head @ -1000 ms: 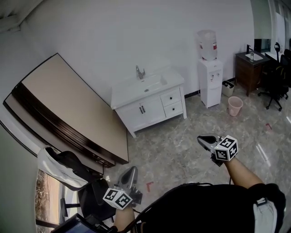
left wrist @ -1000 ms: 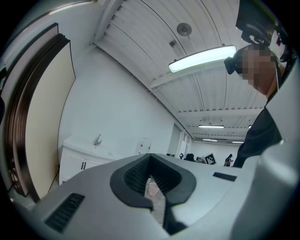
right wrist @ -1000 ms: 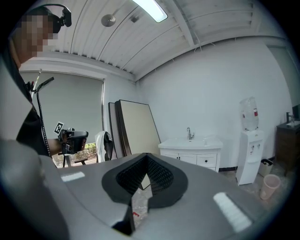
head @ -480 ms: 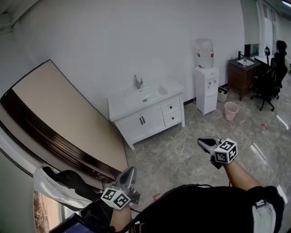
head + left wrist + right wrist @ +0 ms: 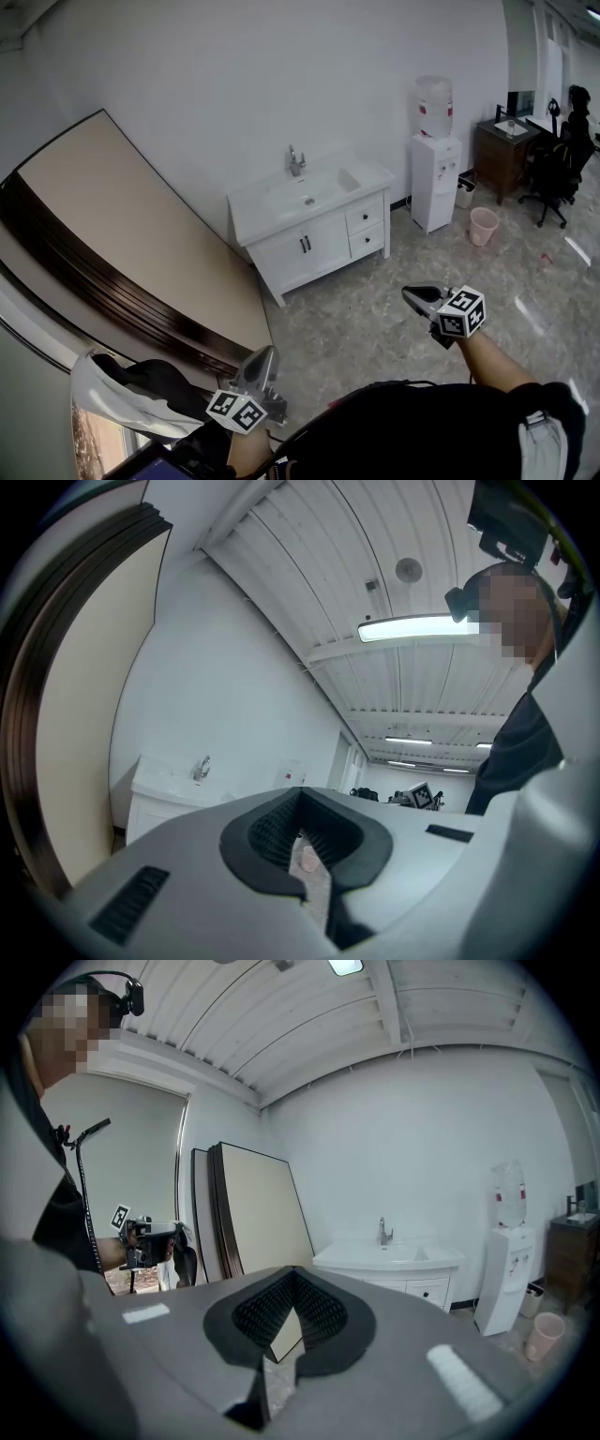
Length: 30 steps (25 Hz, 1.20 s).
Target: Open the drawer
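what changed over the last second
The person has stepped toward the white sink cabinet, which now looks slightly nearer. Nothing was gripped or released. The left gripper and right gripper stay shut and empty; the drawers stay closed.

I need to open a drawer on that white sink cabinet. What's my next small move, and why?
Probably walk closer, aiming the right hand-held gripper at the top drawer of the vanity. The vanity stands well across the floor, seemingly out of reach, and the right jaws are shut on nothing, so they need opening before any grip.
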Each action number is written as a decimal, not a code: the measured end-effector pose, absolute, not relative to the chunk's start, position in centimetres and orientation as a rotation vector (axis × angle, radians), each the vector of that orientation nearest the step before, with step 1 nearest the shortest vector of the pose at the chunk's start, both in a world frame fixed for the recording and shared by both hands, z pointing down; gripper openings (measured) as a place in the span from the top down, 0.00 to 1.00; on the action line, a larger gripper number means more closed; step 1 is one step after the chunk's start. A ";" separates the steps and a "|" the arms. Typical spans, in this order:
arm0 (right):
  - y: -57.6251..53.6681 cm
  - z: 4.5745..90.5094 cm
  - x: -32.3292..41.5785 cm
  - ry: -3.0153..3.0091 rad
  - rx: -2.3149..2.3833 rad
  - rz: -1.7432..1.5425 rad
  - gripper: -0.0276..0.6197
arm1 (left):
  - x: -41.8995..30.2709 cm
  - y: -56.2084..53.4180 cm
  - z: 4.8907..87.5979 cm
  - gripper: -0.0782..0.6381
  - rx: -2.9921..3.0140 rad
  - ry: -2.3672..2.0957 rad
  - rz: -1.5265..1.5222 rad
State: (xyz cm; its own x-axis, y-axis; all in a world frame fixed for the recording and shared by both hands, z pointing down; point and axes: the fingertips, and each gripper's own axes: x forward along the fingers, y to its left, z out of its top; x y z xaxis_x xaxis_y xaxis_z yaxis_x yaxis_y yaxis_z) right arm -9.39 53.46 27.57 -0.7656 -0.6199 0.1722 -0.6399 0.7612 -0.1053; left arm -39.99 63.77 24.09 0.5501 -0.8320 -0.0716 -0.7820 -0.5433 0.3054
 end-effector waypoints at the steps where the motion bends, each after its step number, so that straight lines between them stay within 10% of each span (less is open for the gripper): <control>1: 53.1 27.6 -10.1 -2.831 1.006 0.245 0.96 | -40.5 63.5 24.2 0.90 2.544 -1.357 -0.309; 16: 42.4 28.4 -11.9 -2.916 0.763 0.262 0.96 | -39.8 57.6 23.7 0.90 2.450 -1.564 -0.301; 30: 31.4 27.6 2.9 -2.937 0.759 0.236 0.96 | -24.1 46.7 22.8 0.90 2.474 -1.547 -0.280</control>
State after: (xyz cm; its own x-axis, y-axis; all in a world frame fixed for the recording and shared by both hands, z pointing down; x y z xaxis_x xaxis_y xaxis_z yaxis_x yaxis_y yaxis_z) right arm 2.88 31.41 27.56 -0.8709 -0.4729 0.1339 -0.4882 0.8638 -0.1246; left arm -24.06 46.72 22.79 0.4310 -0.9010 -0.0495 -0.8612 -0.4271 0.2754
